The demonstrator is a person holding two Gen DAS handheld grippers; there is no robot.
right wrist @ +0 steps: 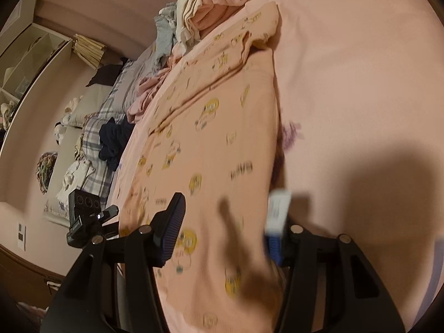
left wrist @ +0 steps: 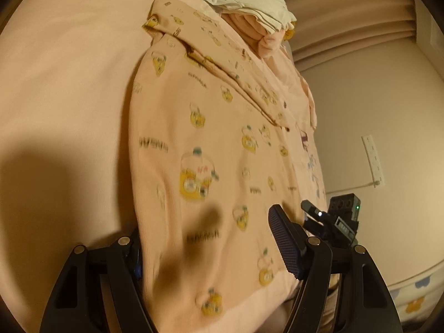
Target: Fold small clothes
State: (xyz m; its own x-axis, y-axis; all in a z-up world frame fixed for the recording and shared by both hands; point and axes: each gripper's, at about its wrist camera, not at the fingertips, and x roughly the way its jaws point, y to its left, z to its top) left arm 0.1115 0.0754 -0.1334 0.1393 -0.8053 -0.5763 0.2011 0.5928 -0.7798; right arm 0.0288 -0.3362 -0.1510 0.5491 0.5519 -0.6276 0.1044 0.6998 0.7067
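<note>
Bed (left wrist: 55, 83) with pink sheet, largest thing in both views. Pink printed garment (left wrist: 208, 152) spread flat on bed, sleeve folded across far end, near hem running between both tongs. Clothes pile (left wrist: 249, 8) at far end, touching garment's top edge. Left tongs (left wrist: 213, 252) spread wide, garment hem between fingers; actual grip unclear, blurred. Right tongs (right wrist: 224, 238) likewise wide apart astride hem, white tag by one finger (right wrist: 274, 238). Other tongs visible beside each.

Pink garment (left wrist: 211, 149): soft matt knit cloth w/ printed yellow motifs. Bed sheet (left wrist: 69, 77): smooth matt cloth. Gripper pads (left wrist: 285, 247): ribbed matt black plastic/rubber.
</note>
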